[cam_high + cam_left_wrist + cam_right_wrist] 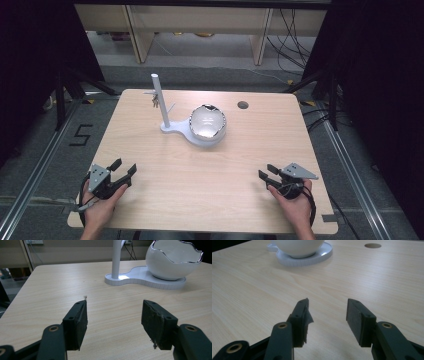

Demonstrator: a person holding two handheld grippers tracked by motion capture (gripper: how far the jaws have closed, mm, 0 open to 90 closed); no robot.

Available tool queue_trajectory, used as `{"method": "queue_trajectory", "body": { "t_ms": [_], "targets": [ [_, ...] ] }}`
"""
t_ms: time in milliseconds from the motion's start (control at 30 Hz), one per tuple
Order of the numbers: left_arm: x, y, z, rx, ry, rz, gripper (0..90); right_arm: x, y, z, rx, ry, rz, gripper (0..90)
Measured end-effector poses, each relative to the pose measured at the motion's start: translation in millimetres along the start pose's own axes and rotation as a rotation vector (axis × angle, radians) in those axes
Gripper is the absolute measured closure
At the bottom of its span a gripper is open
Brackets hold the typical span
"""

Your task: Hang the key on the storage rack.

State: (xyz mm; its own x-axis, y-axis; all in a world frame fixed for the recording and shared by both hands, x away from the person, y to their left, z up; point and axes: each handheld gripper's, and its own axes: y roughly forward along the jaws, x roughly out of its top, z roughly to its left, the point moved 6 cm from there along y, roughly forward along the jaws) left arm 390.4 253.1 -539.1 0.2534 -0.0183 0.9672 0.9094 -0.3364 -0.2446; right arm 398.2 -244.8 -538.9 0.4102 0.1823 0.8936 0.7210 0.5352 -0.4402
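Two claws rested low at the near edge of the wooden surface, the left claw and right claw both spread and empty. Well apart from them, mid-surface, sat the white egg-shaped bowl on its stand beside an upright post.

You see a matt pale wood-grain table, glossy white egg-shaped bowl with shiny silver rim, matt black gripper pads.
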Motion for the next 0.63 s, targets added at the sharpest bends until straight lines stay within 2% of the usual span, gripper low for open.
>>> {"method": "queue_trajectory", "body": {
  "t_ms": [67, 100, 200, 233, 467, 500, 633],
  "targets": [
    [0.0, -0.1, -0.4, 0.002, 0.004, -0.002, 37.5, 0.4, -0.8, -1.6, -0.004, 0.014, -0.015, 53.7],
    [0.3, 0.6, -0.9, -0.003, 0.005, -0.016, 37.5, 0.2, -1.8, -3.2, -0.030, 0.021, -0.021, 53.6],
    [0.3, 0.6, -0.9, -0.003, 0.004, -0.015, 37.6, 0.2, -1.7, -2.8, -0.009, 0.036, -0.020, 53.3],
    [-0.1, -0.2, -0.3, 0.001, 0.003, -0.001, 37.6, -0.3, -1.8, 0.3, -0.011, 0.095, -0.022, 53.2],
    [0.0, 0.3, 0.1, 0.003, -0.002, -0.001, 38.0, 0.0, -1.4, -0.5, -0.016, 0.089, -0.030, 52.4],
    [-0.1, 0.7, -0.4, 0.004, 0.002, 0.002, 38.1, 0.4, -0.6, -2.1, -0.018, 0.073, -0.041, 52.4],
    [-0.1, 0.9, -0.9, 0.006, 0.007, 0.006, 38.4, 0.3, -1.1, -3.8, -0.010, 0.065, -0.027, 52.2]
  ]
}}
